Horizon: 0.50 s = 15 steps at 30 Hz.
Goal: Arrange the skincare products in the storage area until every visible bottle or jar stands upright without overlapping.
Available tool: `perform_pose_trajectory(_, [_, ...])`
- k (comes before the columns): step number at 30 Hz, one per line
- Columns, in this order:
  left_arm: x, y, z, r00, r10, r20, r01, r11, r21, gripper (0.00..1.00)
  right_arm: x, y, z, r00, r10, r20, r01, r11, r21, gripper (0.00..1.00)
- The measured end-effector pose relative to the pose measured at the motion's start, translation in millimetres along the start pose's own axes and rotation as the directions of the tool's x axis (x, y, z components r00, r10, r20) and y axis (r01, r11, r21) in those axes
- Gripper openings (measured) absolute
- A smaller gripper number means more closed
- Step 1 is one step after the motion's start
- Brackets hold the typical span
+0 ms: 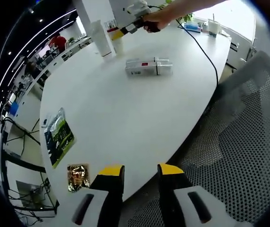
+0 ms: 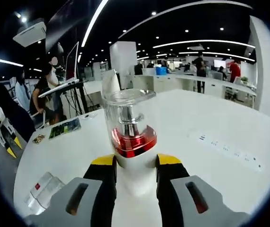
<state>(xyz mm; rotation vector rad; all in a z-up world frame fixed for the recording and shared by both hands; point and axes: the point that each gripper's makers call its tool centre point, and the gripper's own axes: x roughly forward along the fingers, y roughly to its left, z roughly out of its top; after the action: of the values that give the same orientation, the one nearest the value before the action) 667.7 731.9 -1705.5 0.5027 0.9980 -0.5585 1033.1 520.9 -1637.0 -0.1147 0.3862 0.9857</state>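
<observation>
1. Right gripper (image 2: 135, 165) jaws pinch a pump bottle (image 2: 131, 137): clear cap, red collar, white base, upright on the white table (image 2: 211, 123).
2. A tall white tube (image 2: 110, 82) stands just behind it.
3. Left gripper (image 1: 141, 172) jaws are spread, holding nothing, over the near table edge by a mesh chair (image 1: 248, 142).
4. In the left gripper view, two white boxes (image 1: 149, 66) lie flat mid-table, well apart from the bottle.
5. A green packet (image 1: 59, 135) and a gold sachet (image 1: 78, 176) lie near the table's left edge; wide bare tabletop lies between.
</observation>
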Motion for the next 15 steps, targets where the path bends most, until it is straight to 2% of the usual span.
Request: perform_pose_trajectory(15, [0.8,-1.1,-2.1,1.0,-0.007,-0.013,0.007,1.0,-0.003,0.28,6.8,5.2,2.9,0.999,0.03,0.015,-0.03,0.999,-0.017,0.29])
